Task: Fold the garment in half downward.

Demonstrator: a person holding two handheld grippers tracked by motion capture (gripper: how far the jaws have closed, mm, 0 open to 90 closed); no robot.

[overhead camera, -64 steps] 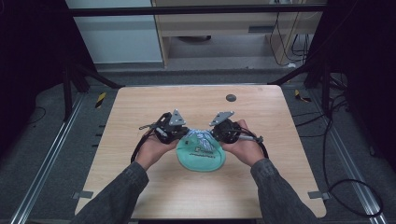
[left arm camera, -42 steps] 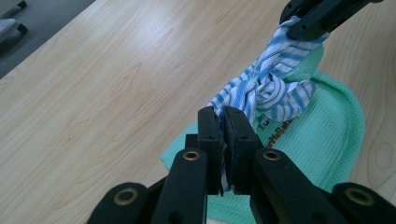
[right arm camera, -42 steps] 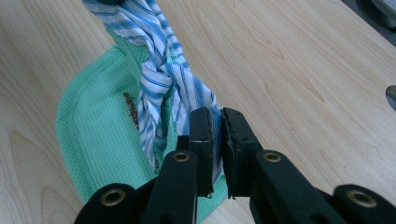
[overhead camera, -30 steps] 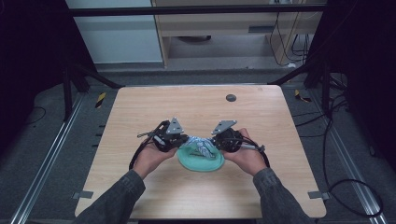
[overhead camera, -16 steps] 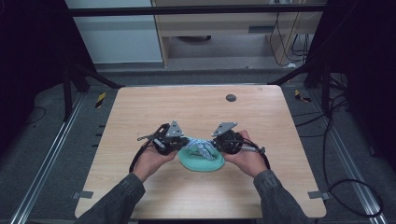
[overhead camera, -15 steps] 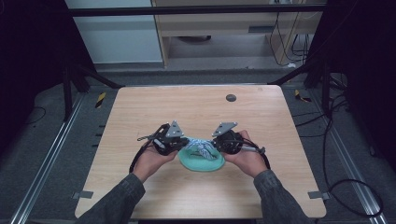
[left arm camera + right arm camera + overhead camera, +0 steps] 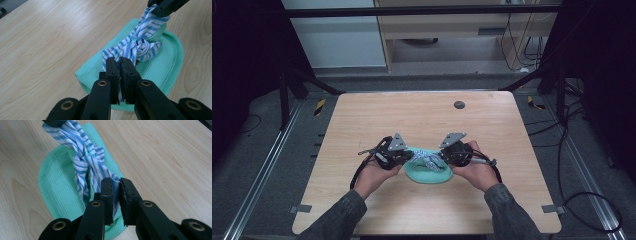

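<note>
A blue-and-white striped cloth (image 7: 427,161) is tied in a knot (image 7: 136,46) (image 7: 82,160) above a green waffle-weave cloth (image 7: 428,172) lying on the table. My left gripper (image 7: 408,156) (image 7: 119,63) is shut on one end of the striped cloth. My right gripper (image 7: 443,157) (image 7: 116,183) is shut on the other end. The strip runs taut between them, just over the green cloth (image 7: 160,67) (image 7: 60,182). Each gripper view shows the other gripper's black jaws at the top edge, clamped on the far end.
The wooden table (image 7: 422,120) has a small dark round disc (image 7: 459,104) near its far edge. Black frame posts stand at the table's far corners, cables lie on the floor at the right, and a cabinet stands behind.
Both grippers have come down and a little toward the person with the striped cloth held between them. The knot looks pulled tighter over the green cloth.
</note>
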